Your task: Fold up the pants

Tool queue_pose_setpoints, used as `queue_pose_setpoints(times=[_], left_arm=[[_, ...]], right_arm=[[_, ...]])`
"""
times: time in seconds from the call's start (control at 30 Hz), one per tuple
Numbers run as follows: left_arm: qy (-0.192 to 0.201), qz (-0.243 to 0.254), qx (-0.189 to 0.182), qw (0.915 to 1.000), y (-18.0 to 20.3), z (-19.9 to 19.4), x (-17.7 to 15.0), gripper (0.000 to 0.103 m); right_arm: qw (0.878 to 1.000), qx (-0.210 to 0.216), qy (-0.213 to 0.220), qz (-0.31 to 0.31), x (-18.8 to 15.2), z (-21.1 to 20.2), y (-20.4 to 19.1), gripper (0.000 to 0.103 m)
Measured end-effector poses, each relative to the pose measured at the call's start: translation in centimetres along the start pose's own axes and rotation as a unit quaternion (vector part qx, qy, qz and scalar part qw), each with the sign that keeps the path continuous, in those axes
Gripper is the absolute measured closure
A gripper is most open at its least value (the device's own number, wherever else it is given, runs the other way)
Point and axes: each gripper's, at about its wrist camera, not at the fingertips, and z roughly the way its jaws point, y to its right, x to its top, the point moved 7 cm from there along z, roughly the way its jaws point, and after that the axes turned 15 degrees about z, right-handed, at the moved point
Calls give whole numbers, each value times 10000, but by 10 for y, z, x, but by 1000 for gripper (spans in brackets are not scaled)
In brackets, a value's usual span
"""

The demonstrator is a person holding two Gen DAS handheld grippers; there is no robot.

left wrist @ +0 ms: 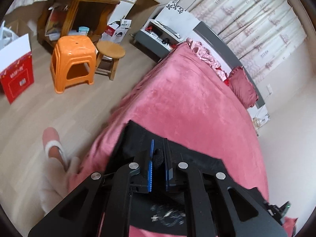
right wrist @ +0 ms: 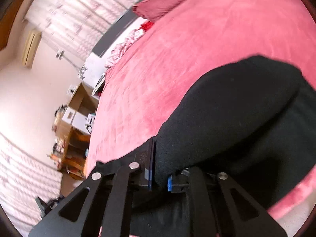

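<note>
Writing first: a red box [left wrist: 16, 84] at the left edge of the left view carries white lettering, too blurred to read; a red-and-white box [left wrist: 116, 32] by the desk [left wrist: 86, 2] near top centre also has print I cannot make out; the pants [left wrist: 189, 164] show a pale printed mark low in the frame, smeared and unreadable. Now the cloth: black pants lie on the pink bed [left wrist: 187, 98], at lower centre of the left view; the left gripper [left wrist: 159, 154] has its blue pads close together, clamped on a bunched fold of pants right between them. An orange stool [left wrist: 72, 63] and a wooden stool [left wrist: 110, 54] stand upper left. Right view: the pants [right wrist: 237, 108] fill the lower right, draping over the bed [right wrist: 177, 49]; the right gripper [right wrist: 158, 165] is pinched on their edge, fabric swelling over its right finger.
</note>
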Motion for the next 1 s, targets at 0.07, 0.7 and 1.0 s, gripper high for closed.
queue_pose_setpoints(times=[0.07, 0.7, 1.0], left_arm=[[-283, 22, 127, 9995, -12, 8, -23, 95], [463, 60, 949, 9944, -18, -32, -52, 64], [-329, 1226, -224, 9917, 95, 59, -68, 56]], right_arm=[[9996, -260, -104, -93, -17, 1, 16, 94], [9940, -269, -494, 941, -34, 23, 77, 60], [9804, -4, 453, 1916, 24, -13, 135, 60]])
